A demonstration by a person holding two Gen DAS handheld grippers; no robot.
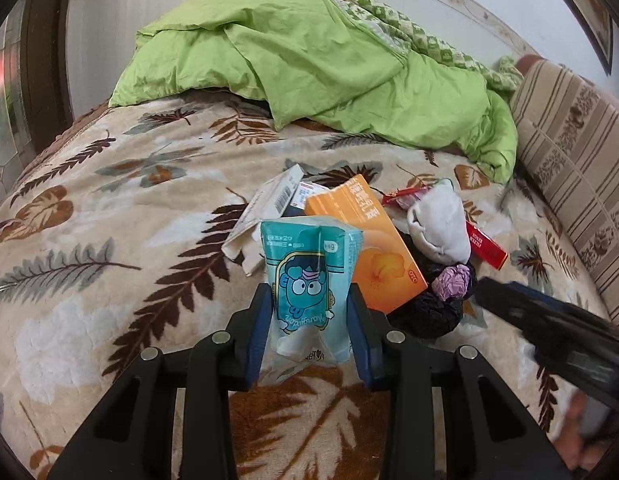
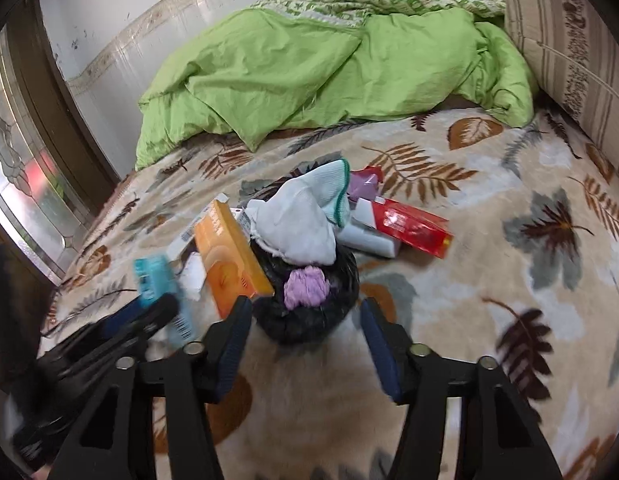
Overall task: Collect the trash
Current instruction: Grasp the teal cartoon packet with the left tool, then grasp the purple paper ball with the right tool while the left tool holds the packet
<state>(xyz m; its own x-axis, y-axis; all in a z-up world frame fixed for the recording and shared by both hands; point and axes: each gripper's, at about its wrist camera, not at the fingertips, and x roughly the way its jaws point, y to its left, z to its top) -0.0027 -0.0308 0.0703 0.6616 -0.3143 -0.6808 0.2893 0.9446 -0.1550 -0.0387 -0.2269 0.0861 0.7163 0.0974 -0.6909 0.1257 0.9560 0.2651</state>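
Note:
My left gripper (image 1: 309,316) is shut on a teal tissue pack (image 1: 309,280) with a cartoon figure, its blue pads pressing both sides and holding it upright above the leaf-patterned blanket (image 1: 109,240). Behind it lies a heap of trash: an orange box (image 1: 373,248), a white barcode box (image 1: 265,208), a white cloth (image 1: 437,224), a red packet (image 1: 487,248) and a black bag (image 1: 429,316) with a purple wad (image 1: 451,280). In the right wrist view my right gripper (image 2: 305,312) stands open, with the black bag (image 2: 305,328) between its fingertips and a gap on the right side.
A crumpled green quilt (image 1: 309,60) fills the back of the bed. A striped cushion (image 1: 569,160) runs along the right edge. A dark-framed glass door (image 2: 25,184) stands at the left. The blurred left gripper (image 2: 149,316) with the teal pack (image 2: 155,280) lies close to my right gripper's left side.

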